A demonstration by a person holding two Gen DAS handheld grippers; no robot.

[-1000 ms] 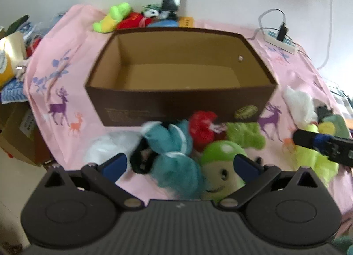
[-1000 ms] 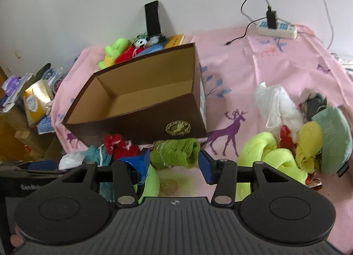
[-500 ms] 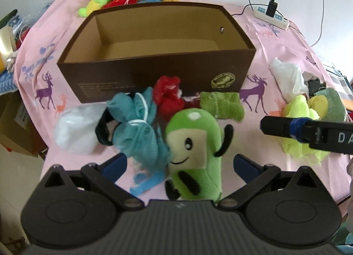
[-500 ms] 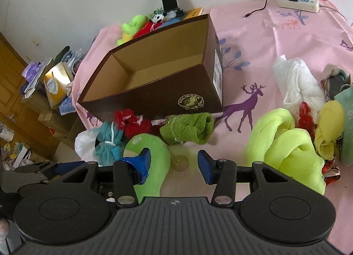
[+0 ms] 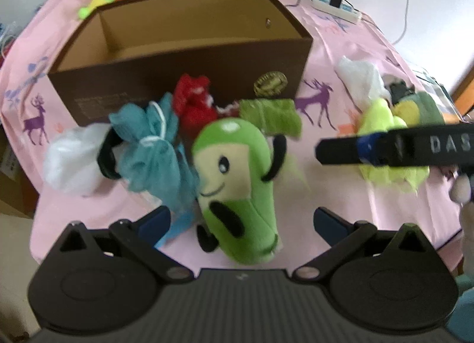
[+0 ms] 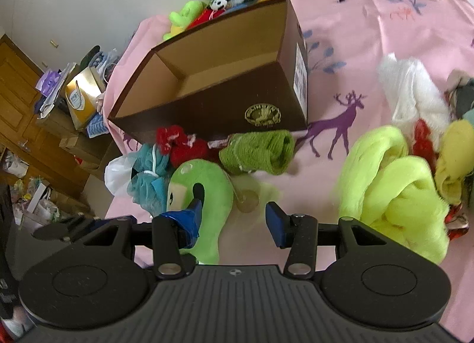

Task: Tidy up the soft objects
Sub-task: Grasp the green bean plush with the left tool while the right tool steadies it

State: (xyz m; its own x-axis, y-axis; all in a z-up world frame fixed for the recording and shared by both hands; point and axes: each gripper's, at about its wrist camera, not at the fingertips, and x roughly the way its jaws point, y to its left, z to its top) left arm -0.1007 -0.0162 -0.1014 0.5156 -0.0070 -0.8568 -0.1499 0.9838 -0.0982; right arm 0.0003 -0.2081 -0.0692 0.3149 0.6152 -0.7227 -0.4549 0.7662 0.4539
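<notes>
Pink deer-print cloth [image 6: 349,46] lies bare right of the brown box [image 5: 183,82]. Both hand-held grippers, left [image 5: 241,221] and right [image 6: 234,215], gape empty around the green plush [image 5: 237,183]. "DAS" is readable on the right one's finger.

Pink deer cloth [image 6: 355,55]: box [image 6: 237,100], soft toys [image 6: 391,191].

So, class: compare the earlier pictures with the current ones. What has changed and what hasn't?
The left gripper has pulled back, bringing the whole green plush into view between its open jaws. The right gripper has also backed away. Neither has gripped anything. The brown box stays empty; the cloths remain in front of it.
</notes>
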